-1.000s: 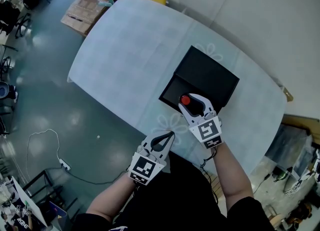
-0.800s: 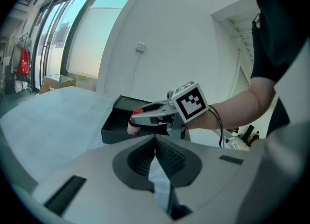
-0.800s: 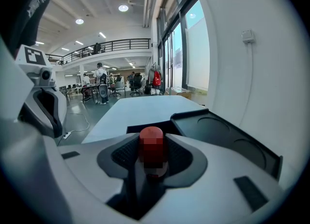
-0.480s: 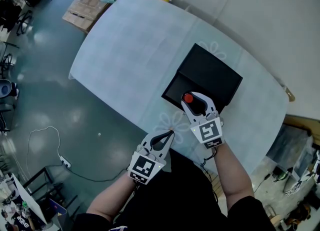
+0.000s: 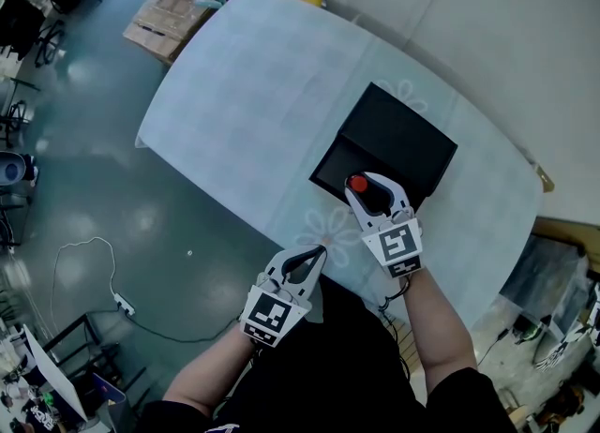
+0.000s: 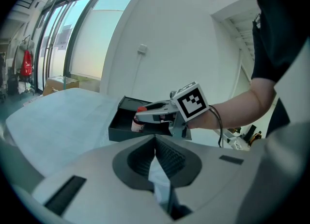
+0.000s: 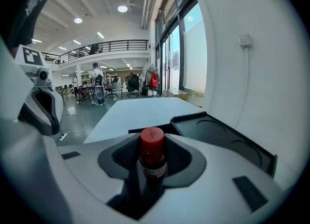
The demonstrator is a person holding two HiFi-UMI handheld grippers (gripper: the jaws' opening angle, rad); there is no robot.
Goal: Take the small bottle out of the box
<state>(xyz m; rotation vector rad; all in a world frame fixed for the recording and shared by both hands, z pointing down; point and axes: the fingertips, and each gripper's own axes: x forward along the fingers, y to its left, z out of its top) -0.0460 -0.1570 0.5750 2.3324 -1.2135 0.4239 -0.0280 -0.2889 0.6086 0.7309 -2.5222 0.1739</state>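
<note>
Right gripper has just been closing its jaws and now clamps the bottle, which seems to be still upright inside the near half of the box. Lifting it out remains to be done. Left gripper is closed and empty, short of the box. The box walls look low, and open tabletop lies left of the box.

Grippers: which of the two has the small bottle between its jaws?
The right gripper, over the box: its jaws have just been closing on the red-capped bottle. The left gripper has its jaws shut on nothing.
</note>
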